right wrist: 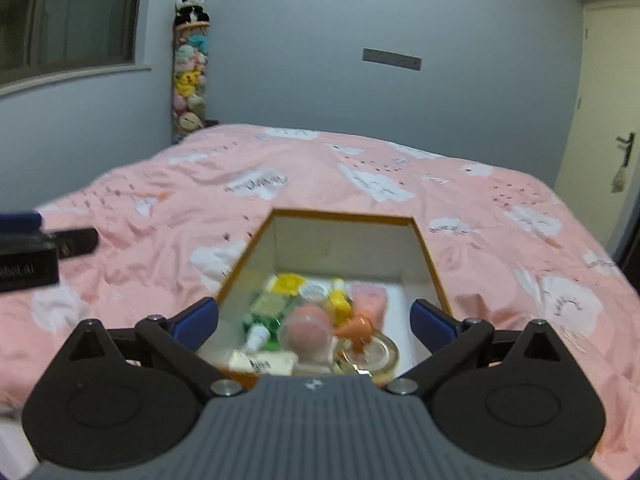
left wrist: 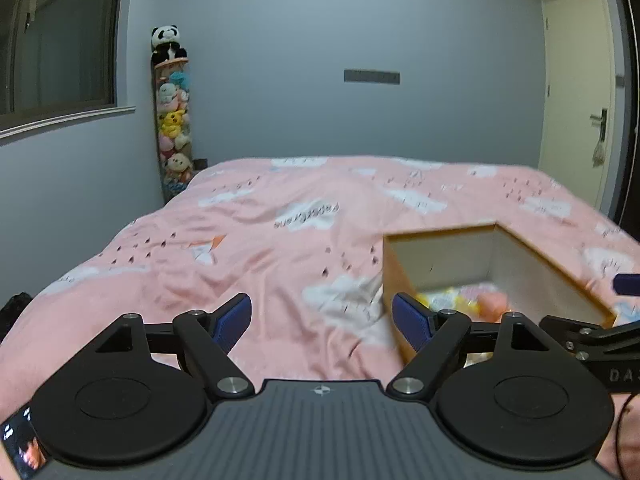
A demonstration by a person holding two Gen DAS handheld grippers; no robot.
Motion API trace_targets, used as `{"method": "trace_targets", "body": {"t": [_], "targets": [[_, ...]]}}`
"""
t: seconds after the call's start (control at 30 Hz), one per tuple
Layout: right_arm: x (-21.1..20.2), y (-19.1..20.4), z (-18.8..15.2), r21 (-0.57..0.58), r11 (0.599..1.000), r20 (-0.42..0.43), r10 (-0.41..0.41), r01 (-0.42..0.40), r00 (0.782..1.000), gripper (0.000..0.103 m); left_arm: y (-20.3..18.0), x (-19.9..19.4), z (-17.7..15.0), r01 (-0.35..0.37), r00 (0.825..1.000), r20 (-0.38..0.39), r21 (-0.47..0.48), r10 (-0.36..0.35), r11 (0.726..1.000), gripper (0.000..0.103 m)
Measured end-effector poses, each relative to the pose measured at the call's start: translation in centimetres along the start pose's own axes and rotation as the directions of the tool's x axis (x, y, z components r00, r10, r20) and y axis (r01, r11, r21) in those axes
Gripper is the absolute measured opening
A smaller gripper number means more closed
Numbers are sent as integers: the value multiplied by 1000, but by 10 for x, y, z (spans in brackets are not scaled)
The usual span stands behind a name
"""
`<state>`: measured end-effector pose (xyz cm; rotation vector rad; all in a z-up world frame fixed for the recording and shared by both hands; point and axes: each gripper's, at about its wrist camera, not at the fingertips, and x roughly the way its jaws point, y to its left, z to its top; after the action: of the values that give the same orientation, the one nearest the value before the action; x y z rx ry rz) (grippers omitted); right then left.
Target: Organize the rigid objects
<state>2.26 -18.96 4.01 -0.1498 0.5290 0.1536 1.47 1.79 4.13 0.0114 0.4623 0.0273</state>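
Observation:
An open orange-rimmed box (right wrist: 426, 248) with white inner walls sits on the pink bed. Inside lie several small items: a green bottle (right wrist: 264, 312), a pink round jar (right wrist: 310, 330), yellow pieces (right wrist: 288, 283), an orange piece (right wrist: 356, 326), a glass lid (right wrist: 384, 354) and a cream carton (right wrist: 264, 362). My right gripper (right wrist: 314, 320) is open and empty, its fingers above the box's near end. My left gripper (left wrist: 322, 320) is open and empty over the bedcover, left of the box (left wrist: 440, 236).
The bed has a pink cloud-print cover (left wrist: 240, 240). A tall clear tube of plush toys (left wrist: 172, 120) with a panda on top stands in the far corner. A window (left wrist: 60, 40) is at the left, a door (left wrist: 580, 100) at the right.

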Motion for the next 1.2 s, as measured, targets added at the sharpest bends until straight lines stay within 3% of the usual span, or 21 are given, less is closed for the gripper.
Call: {"method": "trace_targets", "body": {"t": [0.17, 0.3, 0.43, 0.6, 1.2], "targets": [[-5, 0, -23, 15, 998, 14, -58, 58, 998, 100, 7, 12, -23, 29, 994, -103, -45, -33, 999, 94], [1, -5, -32, 75, 995, 3, -65, 64, 998, 100, 11, 28, -40, 17, 977, -209, -97, -37, 995, 94], [14, -3, -42, 92, 995, -42, -40, 44, 998, 100, 5, 33, -50, 23, 965, -260, -77, -42, 997, 94], [29, 2, -52, 84, 996, -111, -9, 19, 994, 100, -4, 38, -57, 29, 954, -297, -34, -37, 999, 94], [30, -4, -54, 108, 994, -109, 7, 4, 994, 100, -9, 38, -59, 31, 950, -310, -14, -34, 999, 94]]}}
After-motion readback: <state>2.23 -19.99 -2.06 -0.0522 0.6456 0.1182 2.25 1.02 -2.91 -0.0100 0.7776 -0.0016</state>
